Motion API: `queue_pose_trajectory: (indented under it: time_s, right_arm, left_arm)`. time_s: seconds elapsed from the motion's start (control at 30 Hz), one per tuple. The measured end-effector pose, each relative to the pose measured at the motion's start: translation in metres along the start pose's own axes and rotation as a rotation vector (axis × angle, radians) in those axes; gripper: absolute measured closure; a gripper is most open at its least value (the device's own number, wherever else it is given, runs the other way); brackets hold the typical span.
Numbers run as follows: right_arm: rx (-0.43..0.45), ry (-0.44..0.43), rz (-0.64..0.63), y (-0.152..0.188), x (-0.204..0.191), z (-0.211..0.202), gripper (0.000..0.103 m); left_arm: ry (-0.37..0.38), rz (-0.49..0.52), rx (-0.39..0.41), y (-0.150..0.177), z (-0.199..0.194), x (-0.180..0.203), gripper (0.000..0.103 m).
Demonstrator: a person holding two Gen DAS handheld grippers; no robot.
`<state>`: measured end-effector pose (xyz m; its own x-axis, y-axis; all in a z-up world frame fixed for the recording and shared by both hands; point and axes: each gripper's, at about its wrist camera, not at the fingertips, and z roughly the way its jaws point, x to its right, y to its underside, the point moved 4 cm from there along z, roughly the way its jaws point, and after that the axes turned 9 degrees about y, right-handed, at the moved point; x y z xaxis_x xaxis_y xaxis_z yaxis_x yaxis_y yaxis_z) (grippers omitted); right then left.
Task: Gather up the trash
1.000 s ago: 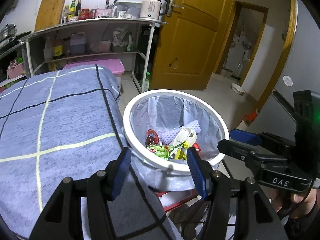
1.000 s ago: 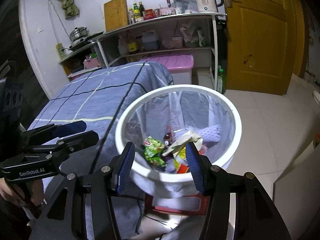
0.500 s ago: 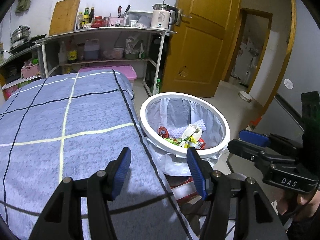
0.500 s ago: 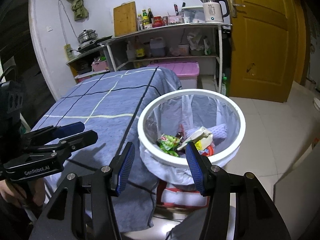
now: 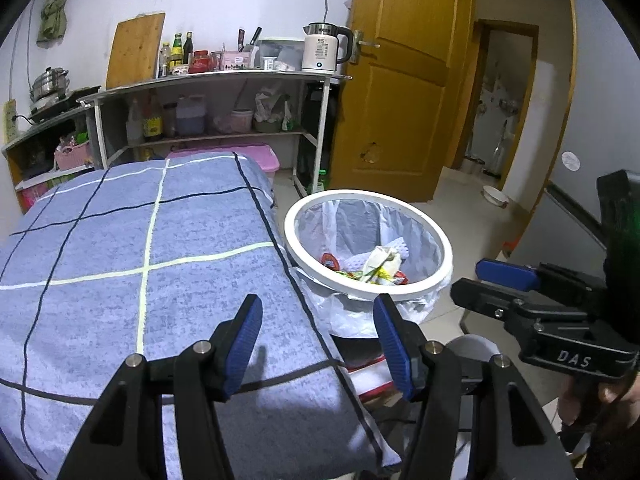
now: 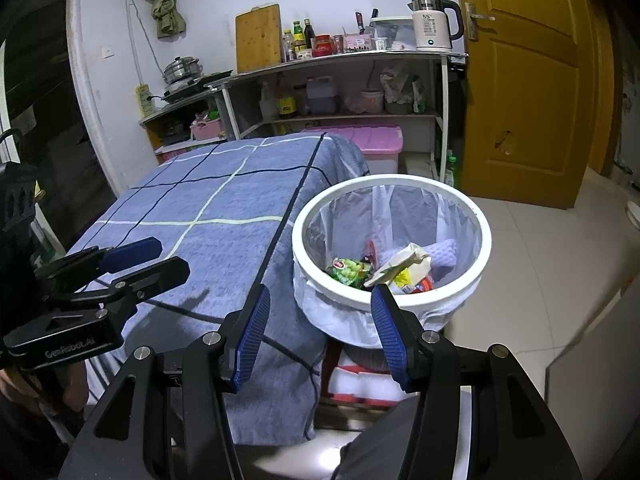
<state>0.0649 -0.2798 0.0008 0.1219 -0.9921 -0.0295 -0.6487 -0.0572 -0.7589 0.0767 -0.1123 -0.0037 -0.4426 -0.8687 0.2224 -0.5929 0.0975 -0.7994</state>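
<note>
beside blue-clothed table [image 5: 140, 264], lined white bin [image 6: 486, 246] holds wrappers [image 6: 400, 268].

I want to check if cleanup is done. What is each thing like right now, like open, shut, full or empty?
left gripper: open, holding nothing
right gripper: open, holding nothing
trash bin: uncovered, bag-lined, wrappers at the bottom
tablecloth: spread flat, no trash on it
door: shut
pink box: lid on

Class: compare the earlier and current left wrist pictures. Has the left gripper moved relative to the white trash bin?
Yes. The left gripper has pulled back from the white trash bin, which now sits smaller and farther beyond its open, empty jaws.
</note>
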Motion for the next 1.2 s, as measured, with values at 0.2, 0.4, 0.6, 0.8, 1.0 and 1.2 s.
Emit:
queue_pose_trajectory:
  time_s: [0.2,0.4,0.6,0.8,1.0,1.2]
  right_arm:
    - [0.001,-0.001,-0.001,0.0025,-0.0005,-0.0027,0.049]
    - [0.001,-0.001,-0.001,0.0029,-0.0007,-0.0029,0.049]
    - [0.001,-0.001,0.0,0.0038,-0.0008,-0.0035,0.049]
    - [0.0,-0.001,-0.001,0.0041,-0.0007,-0.0038,0.049]
    - [-0.002,-0.002,-0.001,0.0058,-0.0009,-0.0046,0.049]
    - [-0.004,0.0,-0.001,0.0078,-0.0011,-0.0056,0.049]
  left_arm:
    - [0.013,-0.013,0.0,0.0023,-0.0021,0.0021,0.043]
    - [0.015,-0.014,0.0,0.0031,-0.0027,0.003,0.043]
    - [0.011,-0.014,0.0,0.0036,-0.0026,0.0029,0.043]
    - [0.009,-0.016,-0.003,0.0043,-0.0017,0.0039,0.043]
    - [0.01,-0.017,-0.004,0.0047,-0.0007,0.0038,0.043]
    - [0.013,-0.023,-0.008,0.0065,0.0009,0.0037,0.043]
